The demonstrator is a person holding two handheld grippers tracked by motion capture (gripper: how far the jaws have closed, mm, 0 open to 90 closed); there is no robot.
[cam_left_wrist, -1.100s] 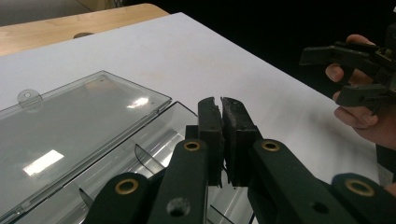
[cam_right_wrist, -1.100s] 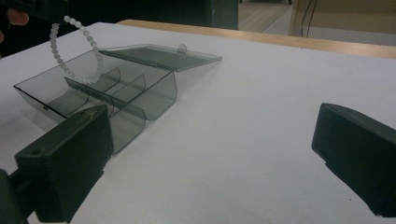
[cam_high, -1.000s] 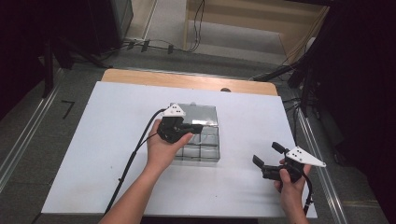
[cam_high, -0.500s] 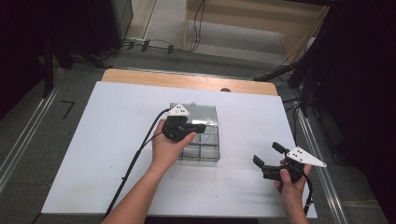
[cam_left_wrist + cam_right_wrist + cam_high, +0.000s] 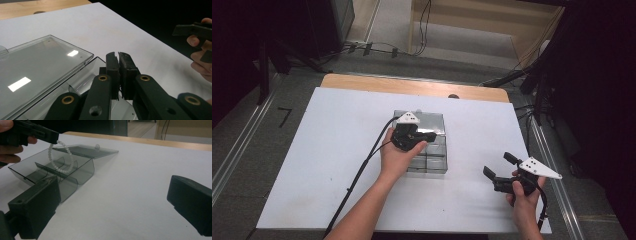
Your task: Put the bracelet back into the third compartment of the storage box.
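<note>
Left claw (image 5: 430,136) has edged across white table (image 5: 337,150), pinching bead bracelet (image 5: 60,157); right claw (image 5: 498,166) spread.

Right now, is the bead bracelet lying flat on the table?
No, the bead bracelet hangs from the left claw above the open clear box.

Own tool (image 5: 110,202): jaws wide apart, nothing between them.
Other tool (image 5: 37,132): pinches a white bead bracelet (image 5: 61,157), dangling over the box.
Box (image 5: 82,173): clear, compartmented, lid open, on white worktop (image 5: 130,195).
</note>
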